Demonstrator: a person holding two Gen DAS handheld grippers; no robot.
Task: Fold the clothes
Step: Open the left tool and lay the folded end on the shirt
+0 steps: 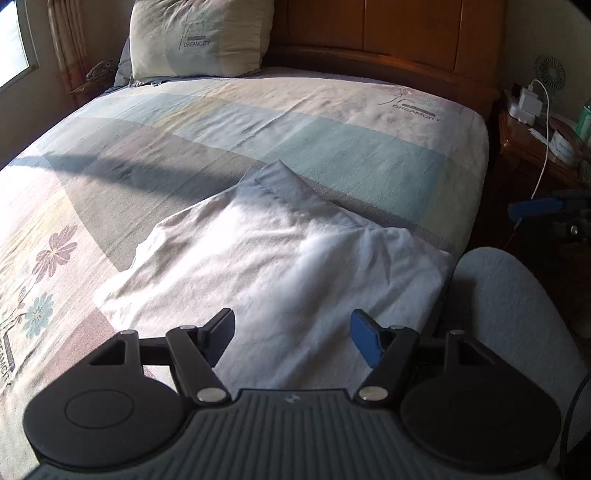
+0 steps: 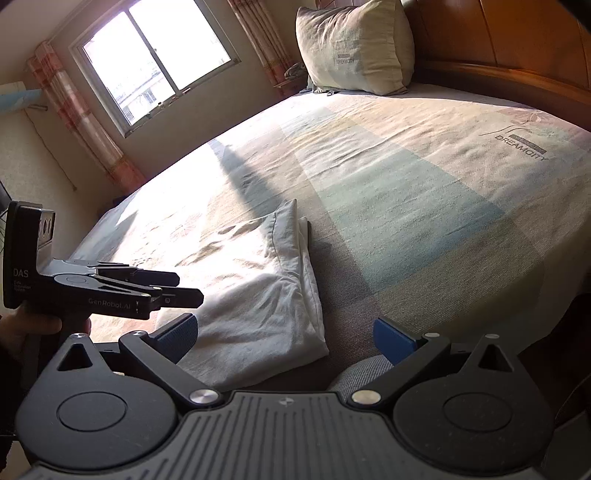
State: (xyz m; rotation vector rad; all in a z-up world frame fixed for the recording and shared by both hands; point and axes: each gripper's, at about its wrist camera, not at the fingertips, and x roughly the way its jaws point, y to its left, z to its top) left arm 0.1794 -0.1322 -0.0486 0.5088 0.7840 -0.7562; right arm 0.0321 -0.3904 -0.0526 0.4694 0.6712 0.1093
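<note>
A white garment (image 1: 277, 258) lies folded into a rough rectangle near the bed's front edge, with a hemmed edge pointing toward the headboard. My left gripper (image 1: 293, 336) hovers over its near end, jaws open and nothing between the pads. In the right wrist view the same garment (image 2: 258, 277) lies ahead and left of centre. My right gripper (image 2: 288, 338) stands open over the garment's near right corner, holding nothing. The left gripper (image 2: 177, 288) shows there from the side, over the garment's left part, held by a hand (image 2: 33, 328).
The bed sheet (image 1: 332, 140) is patterned in pale blocks with flowers. A pillow (image 1: 199, 37) leans on the wooden headboard (image 1: 406, 33). A nightstand (image 1: 535, 147) with a charger, cable and small fan stands at the right. A grey padded seat (image 1: 517, 314) touches the bed's front. A window (image 2: 155, 55) lights the left.
</note>
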